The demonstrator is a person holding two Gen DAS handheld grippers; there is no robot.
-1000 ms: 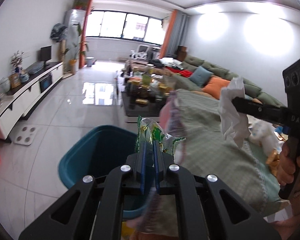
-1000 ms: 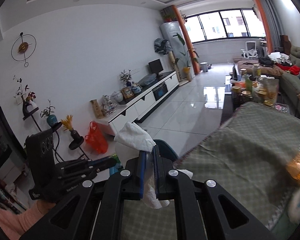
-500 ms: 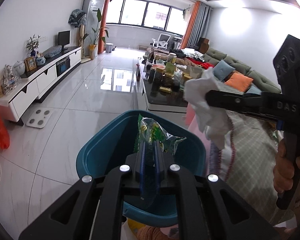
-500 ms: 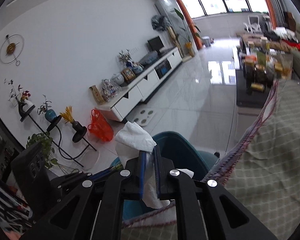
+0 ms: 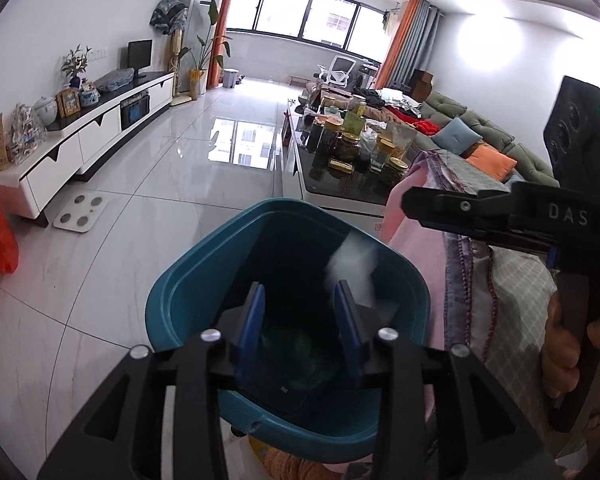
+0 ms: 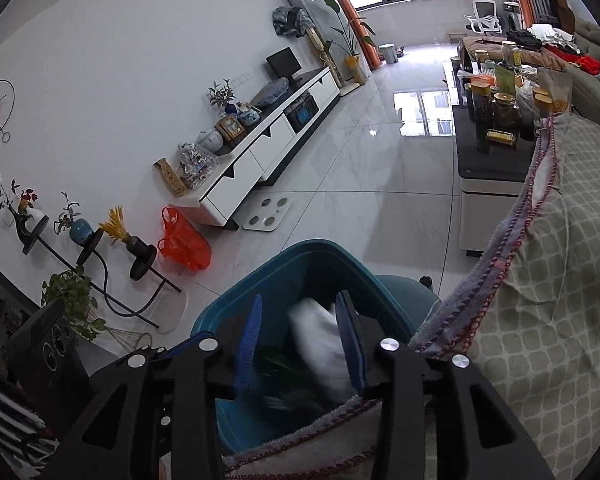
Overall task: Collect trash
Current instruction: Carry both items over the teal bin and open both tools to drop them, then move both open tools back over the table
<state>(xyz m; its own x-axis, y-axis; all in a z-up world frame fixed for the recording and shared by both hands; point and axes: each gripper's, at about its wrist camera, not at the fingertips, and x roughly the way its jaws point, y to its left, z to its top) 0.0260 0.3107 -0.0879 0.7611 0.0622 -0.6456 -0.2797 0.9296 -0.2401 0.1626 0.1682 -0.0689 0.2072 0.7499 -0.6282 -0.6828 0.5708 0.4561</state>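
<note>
Left gripper [image 5: 300, 312] and right gripper [image 6: 298, 332] both spread over bin [image 5: 180, 280]; tissue [image 6: 320, 336] falling in; table trash possibly left.

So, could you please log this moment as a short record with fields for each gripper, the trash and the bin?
left gripper: open, over the bin, holding nothing
right gripper: open, over the bin, holding nothing
tissue: white, blurred, inside the bin opening
green wrapper: lying low inside the bin
bin: teal, on the tiled floor beside the cloth-covered table
</note>
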